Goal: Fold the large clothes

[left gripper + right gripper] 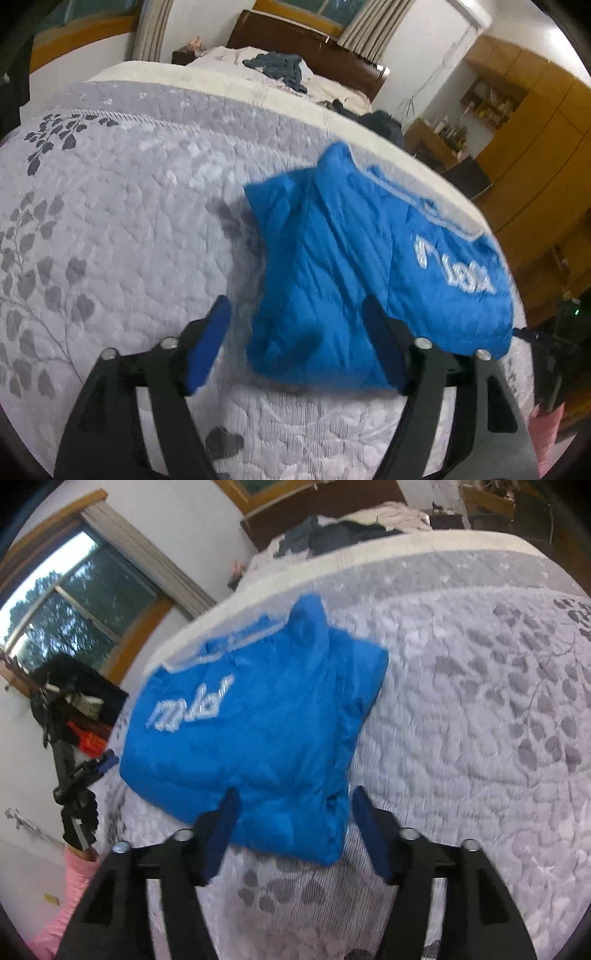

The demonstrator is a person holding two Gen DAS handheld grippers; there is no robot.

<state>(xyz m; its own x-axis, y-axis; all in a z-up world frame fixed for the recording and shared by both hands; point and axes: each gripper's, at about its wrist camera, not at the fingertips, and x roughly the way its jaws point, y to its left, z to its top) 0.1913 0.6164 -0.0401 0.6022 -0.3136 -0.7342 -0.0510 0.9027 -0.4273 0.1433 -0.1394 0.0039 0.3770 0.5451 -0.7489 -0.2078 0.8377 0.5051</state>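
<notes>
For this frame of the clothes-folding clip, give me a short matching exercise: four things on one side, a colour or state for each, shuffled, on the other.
Things:
1. jacket
2. bedspread
3. left gripper
4. sleeve

Colours or states:
A. pink, at the edge of the right wrist view
B. open, holding nothing
C. blue with white lettering, lying as a folded bundle
D. pale grey, quilted, with a dark leaf pattern

Pairs: 1-C, 2-D, 3-B, 4-A
</notes>
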